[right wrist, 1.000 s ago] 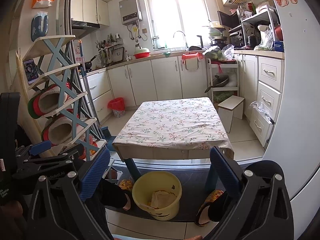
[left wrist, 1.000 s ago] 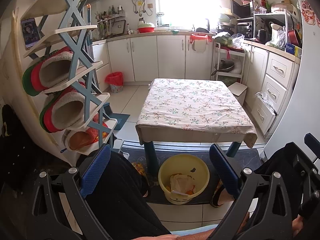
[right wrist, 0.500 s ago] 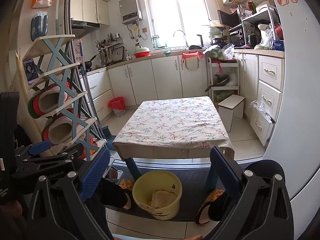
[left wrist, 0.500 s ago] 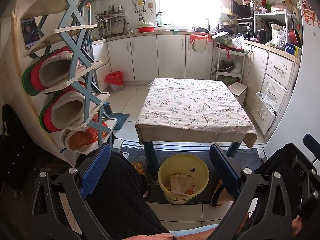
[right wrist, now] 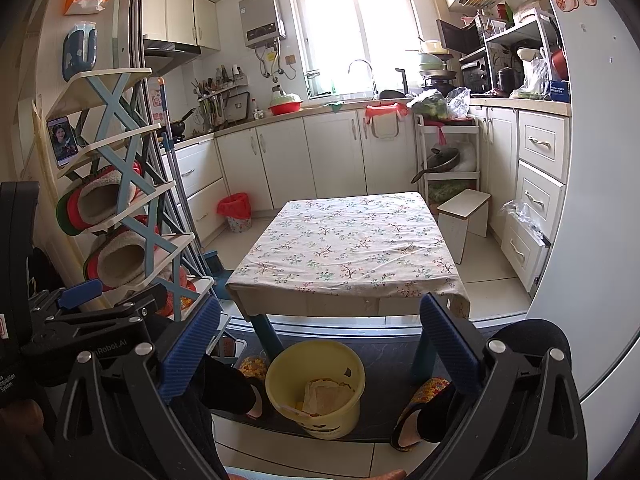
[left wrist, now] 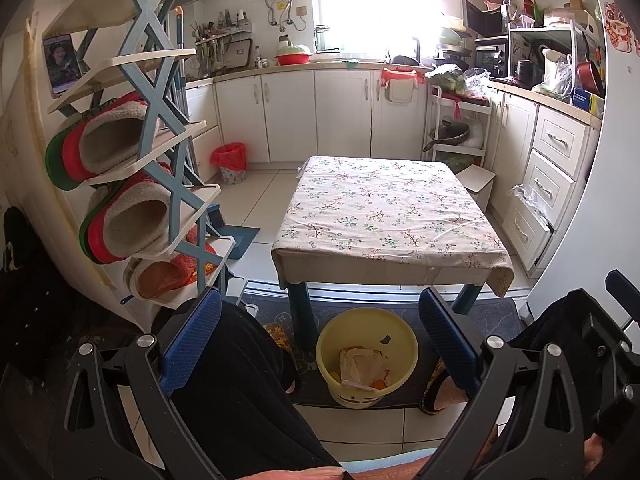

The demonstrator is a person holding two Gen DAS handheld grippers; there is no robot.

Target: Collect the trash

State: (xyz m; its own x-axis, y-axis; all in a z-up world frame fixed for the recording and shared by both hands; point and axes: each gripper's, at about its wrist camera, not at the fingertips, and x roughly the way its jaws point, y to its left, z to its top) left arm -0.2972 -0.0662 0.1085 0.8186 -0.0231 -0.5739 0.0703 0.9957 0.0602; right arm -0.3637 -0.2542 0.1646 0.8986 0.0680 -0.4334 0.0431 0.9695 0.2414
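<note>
Nothing has shifted in the past second: both the left gripper point(left wrist: 320, 336) and right gripper point(right wrist: 320, 340) hang wide open and empty above the yellow bin point(left wrist: 367, 356) at lower centre, its crumpled paper point(left wrist: 362, 364) already inside, collection apparently finished.

The yellow bin point(left wrist: 366, 330) looks like smooth plastic, and the trash point(left wrist: 362, 364) inside it looks like crumpled paper. The table point(left wrist: 384, 208) is covered by a soft, matt cloth with small wrinkles, the slippers point(left wrist: 120, 216) on the rack look fluffy inside, and the floor tiles point(left wrist: 256, 200) are smooth and a bit shiny. Both the left gripper point(left wrist: 320, 340) and the right gripper point(right wrist: 320, 344) have matt black plastic arms with shiny metal screws, and their blue pads point(right wrist: 190, 354) look bumpy and rubbery.
</note>
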